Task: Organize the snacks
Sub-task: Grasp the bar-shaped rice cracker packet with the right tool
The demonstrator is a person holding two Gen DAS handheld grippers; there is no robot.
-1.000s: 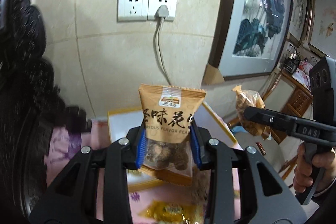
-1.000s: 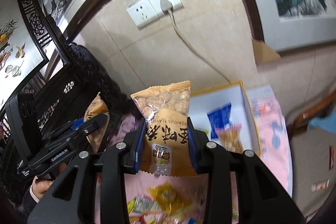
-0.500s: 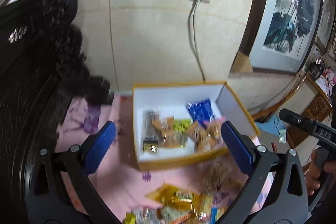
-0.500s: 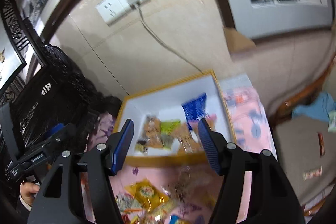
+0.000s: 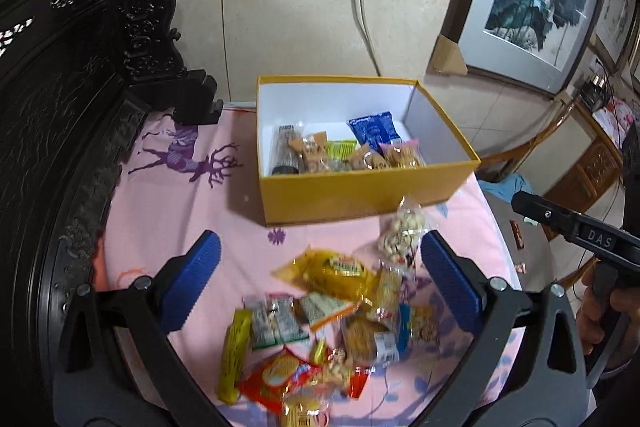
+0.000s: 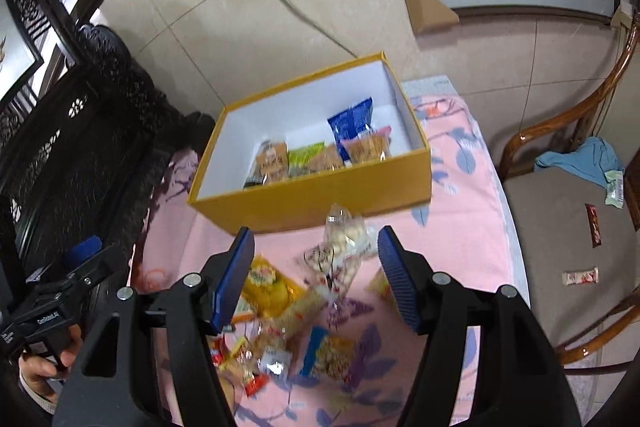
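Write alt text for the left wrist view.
Open left tongs hang over a pile of loose snack packets on a pink cloth. Behind the pile stands a yellow box already holding several packets; the right tongs show at the right edge.

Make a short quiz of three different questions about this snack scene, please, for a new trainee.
1. True or false: the left gripper holds a packet.
2. Where does the blue foil snack packet lie?
A. on the pink printed cloth
B. inside the yellow cardboard box
C. on the wooden chair
3. Fill in: the clear bag of pale nuts lies just in front of the box, on the ____ cloth.

Key: 1 false, both jaws stand wide open and empty, as on the right gripper. 2 B. 3 pink, the pink printed cloth.
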